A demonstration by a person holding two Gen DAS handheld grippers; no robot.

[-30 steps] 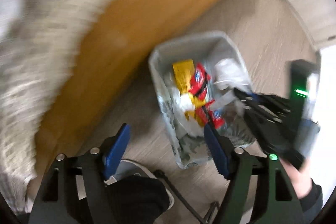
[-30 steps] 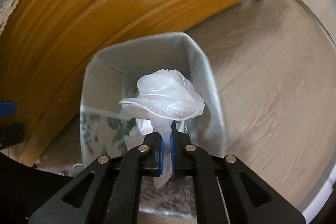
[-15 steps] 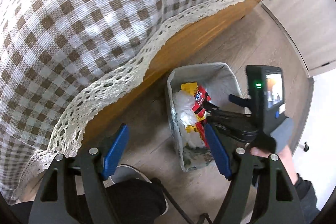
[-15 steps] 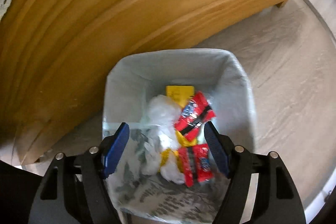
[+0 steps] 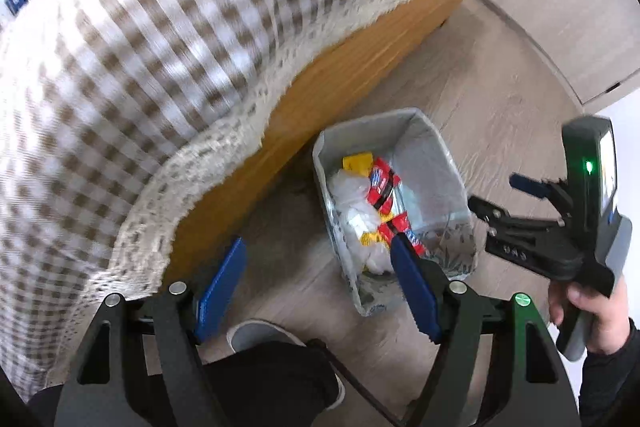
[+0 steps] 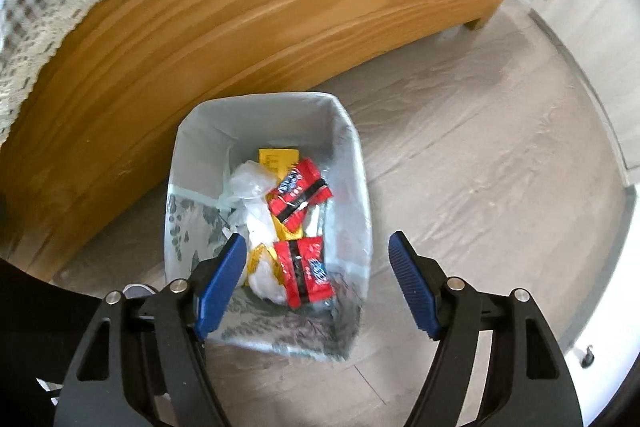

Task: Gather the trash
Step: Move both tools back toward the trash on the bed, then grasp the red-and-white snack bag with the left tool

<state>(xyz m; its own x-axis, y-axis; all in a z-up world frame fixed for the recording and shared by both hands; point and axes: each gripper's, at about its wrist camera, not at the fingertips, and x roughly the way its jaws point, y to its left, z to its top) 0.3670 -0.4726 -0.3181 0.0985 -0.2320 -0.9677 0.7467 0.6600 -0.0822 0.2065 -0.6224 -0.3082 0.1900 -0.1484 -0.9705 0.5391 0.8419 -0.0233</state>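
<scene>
We see the trash gathered in a small lined bin (image 6: 348,163) that stands on the wooden floor (image 6: 480,167), close beside the wooden side of a bed (image 6: 260,27). Inside lie a crumpled clear plastic bag (image 6: 252,187), two red snack wrappers (image 6: 298,195), one nearer than the other, and a yellow packet (image 6: 278,159) at the far end. The red wrappers carry a blue and white logo, but we cannot read its lettering.

The right hand-held gripper (image 6: 316,283) hangs above the bin's near edge with its blue pads apart and nothing between them; its jaws have just been opening. The left hand-held gripper (image 5: 318,291) is likewise spread wide and empty, over the floor to the bin's near left.

Only the left wrist view shows us the checked bedcover (image 5: 140,47) with its lace edge hanging over the bed side, the person's hand (image 5: 592,311) gripping the right tool's handle with a green light on its body, and a grey shoe (image 5: 256,335) on the floor near us. The right wrist view looks straight down into the bin and gives the clearest sight of the contents.
</scene>
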